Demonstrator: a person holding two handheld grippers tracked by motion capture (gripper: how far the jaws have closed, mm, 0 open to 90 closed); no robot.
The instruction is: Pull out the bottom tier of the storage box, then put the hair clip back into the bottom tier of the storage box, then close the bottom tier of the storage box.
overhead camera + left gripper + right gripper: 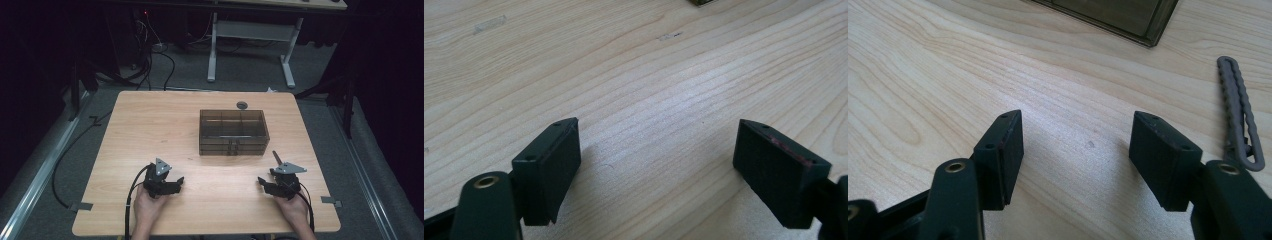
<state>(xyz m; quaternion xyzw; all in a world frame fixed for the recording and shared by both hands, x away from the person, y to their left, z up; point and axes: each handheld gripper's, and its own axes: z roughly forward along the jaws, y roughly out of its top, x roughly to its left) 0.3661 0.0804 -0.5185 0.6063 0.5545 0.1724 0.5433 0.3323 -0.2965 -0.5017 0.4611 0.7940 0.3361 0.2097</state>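
**The count on the table**

Two grippers on the wood right now: the left gripper and the right gripper, each with two black jaws standing apart. One dark see-through box, with three compartments across its top. One grey ridged clip beside the right gripper. One small round grey disc behind the box.
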